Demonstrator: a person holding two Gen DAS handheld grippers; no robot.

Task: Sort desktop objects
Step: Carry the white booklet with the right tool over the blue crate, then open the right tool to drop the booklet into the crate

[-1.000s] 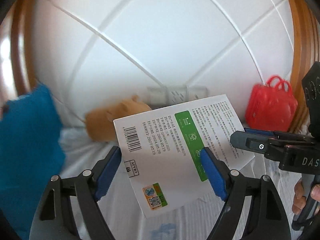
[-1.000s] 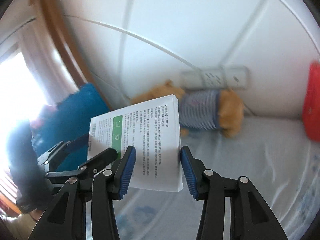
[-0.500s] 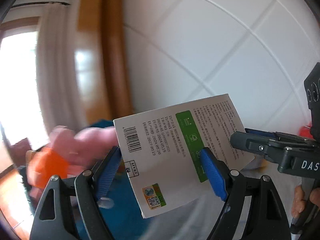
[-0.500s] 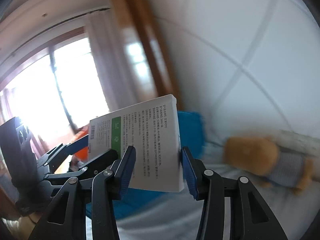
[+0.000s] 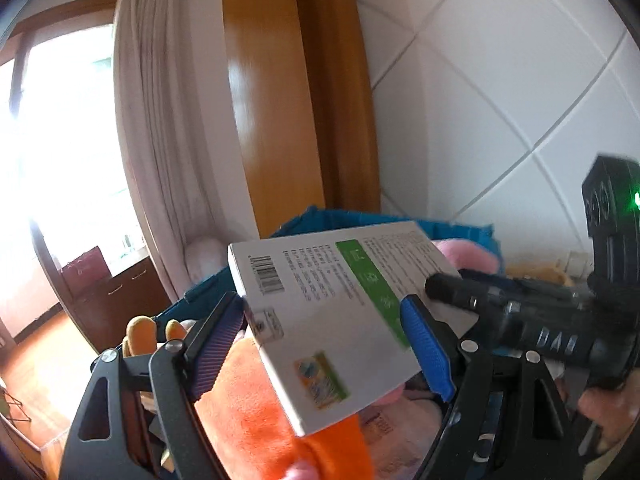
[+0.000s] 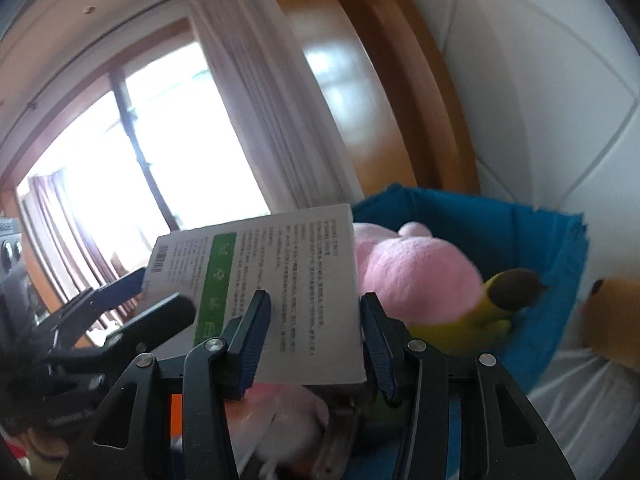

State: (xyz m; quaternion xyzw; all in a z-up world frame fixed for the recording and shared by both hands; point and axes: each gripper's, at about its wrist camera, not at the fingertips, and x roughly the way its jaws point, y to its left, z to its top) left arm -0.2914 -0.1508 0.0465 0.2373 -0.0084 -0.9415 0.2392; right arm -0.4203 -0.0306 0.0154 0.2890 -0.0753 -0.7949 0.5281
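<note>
A flat white box with a green stripe and a barcode [image 5: 336, 304] is held by both grippers. My left gripper [image 5: 324, 344] is shut on one end of it. My right gripper [image 6: 312, 344] is shut on the other end [image 6: 280, 292]. The box hangs over a blue fabric bin [image 6: 520, 240], whose rim also shows in the left wrist view [image 5: 320, 216]. The bin holds a pink plush [image 6: 416, 272], a plush banana [image 6: 492, 304] and an orange plush [image 5: 256, 416].
A brown plush [image 6: 612, 320] lies on the white cloth right of the bin. A wooden door frame [image 5: 304, 92], a white curtain [image 5: 160, 120] and a bright window stand behind. A white tiled wall [image 5: 500, 80] is at the right.
Both grippers have carried the box left, from over the table with the brown plush and red bag to over the blue bin. The grip on the box has not changed.
</note>
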